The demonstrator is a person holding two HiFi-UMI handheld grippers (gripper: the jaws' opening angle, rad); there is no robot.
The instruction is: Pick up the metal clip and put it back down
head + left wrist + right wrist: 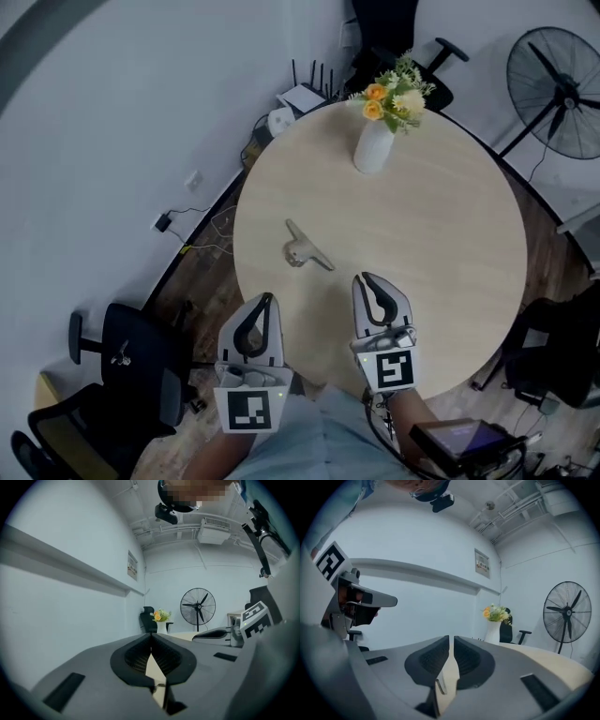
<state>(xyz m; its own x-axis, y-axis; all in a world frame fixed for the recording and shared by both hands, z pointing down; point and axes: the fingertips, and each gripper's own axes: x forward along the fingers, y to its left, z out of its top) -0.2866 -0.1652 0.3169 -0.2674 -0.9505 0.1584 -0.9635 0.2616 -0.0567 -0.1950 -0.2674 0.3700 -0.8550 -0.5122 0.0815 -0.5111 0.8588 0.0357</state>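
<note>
Step in hand, as judged: approach; pickup not begun.
- Metal clip (305,247): lay flat on the round desk (441,234), between the vase (372,145) and both grippers.
- Left gripper (267,300), right gripper (367,281): jaws closed, empty, at the desk edge opposite the vase.
- Next move, likely: open one pair, reach vase-ward over the clip.
- Room: fan (561,89) right of the vase.
</note>
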